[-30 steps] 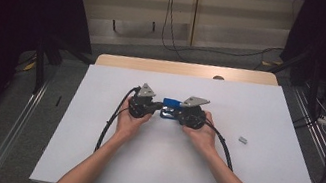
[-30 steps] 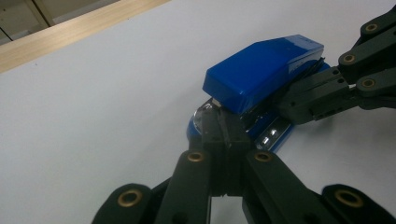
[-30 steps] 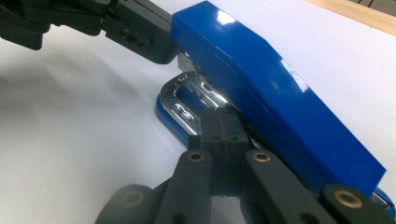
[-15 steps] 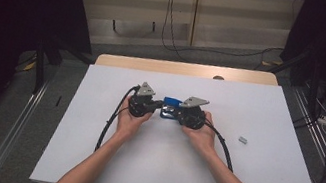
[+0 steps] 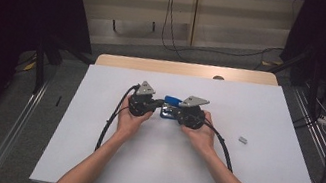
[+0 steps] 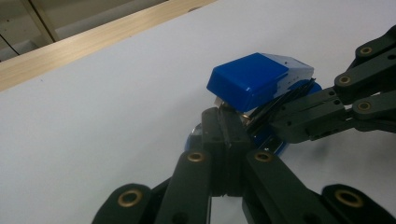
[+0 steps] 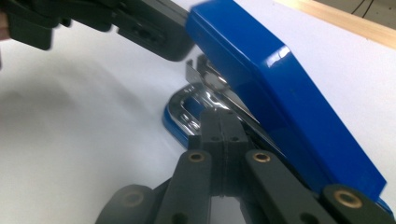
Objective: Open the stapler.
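Observation:
A blue stapler [image 5: 172, 102] lies in the middle of the white table [image 5: 262, 180], its blue top [image 7: 280, 79] hinged up off the chrome rail [image 7: 196, 100] and blue base. My left gripper [image 5: 160, 105] comes at it from the left, jaws shut flat together, tips [image 6: 225, 114] against the metal under the blue top [image 6: 252, 81]. My right gripper [image 5: 176, 112] comes from the right, also shut, tips [image 7: 219, 116] at the chrome rail. In the left gripper view the right gripper [image 6: 261, 119] reaches in under the top. In the right gripper view the left gripper [image 7: 173, 46] touches the top's front end.
A small grey metal piece [image 5: 243, 139] lies on the table to the right of the right hand. A wooden strip [image 5: 185, 69] borders the table's far edge. Black cables [image 5: 109, 123] trail from both grippers toward the person. Dark stands flank the table.

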`<action>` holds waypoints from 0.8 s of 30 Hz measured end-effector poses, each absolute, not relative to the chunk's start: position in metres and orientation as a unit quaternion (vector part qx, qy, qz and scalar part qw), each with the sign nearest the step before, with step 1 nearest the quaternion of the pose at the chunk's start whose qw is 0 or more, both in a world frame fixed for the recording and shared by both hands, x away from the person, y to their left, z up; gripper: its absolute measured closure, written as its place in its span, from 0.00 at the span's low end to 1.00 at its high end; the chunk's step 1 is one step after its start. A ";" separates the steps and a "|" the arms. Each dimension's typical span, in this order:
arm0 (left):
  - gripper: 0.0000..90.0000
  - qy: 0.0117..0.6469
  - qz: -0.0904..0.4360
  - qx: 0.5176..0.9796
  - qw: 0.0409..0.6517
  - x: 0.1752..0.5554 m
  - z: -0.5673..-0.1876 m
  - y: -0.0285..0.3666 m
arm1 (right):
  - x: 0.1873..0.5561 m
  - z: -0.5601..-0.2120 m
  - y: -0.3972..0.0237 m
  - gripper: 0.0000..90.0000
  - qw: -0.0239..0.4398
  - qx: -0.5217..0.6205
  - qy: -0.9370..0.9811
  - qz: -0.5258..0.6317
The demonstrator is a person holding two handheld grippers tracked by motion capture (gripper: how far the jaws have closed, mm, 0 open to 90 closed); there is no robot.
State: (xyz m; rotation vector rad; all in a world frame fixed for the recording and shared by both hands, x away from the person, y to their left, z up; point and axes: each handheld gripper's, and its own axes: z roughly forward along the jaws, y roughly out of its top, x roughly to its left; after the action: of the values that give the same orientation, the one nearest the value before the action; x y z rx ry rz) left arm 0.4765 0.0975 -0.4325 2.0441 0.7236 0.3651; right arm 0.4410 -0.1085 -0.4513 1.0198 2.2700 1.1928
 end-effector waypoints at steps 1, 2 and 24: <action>1.00 0.293 0.148 0.828 0.454 0.476 -0.433 0.097 | 0.440 -0.450 -0.108 1.00 0.190 0.363 0.807 0.427; 1.00 0.293 0.150 0.829 0.452 0.477 -0.433 0.097 | 0.440 -0.450 -0.107 1.00 0.190 0.362 0.806 0.428; 1.00 0.287 0.146 0.824 0.467 0.475 -0.423 0.096 | 0.445 -0.443 -0.089 1.00 0.212 0.360 0.791 0.447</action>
State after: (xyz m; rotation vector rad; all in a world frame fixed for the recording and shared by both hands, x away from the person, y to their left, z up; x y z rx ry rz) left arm 0.4755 0.0959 -0.4235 2.0224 0.7035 0.3575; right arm 0.4449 -0.0887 -0.4430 0.9994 2.1973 1.2405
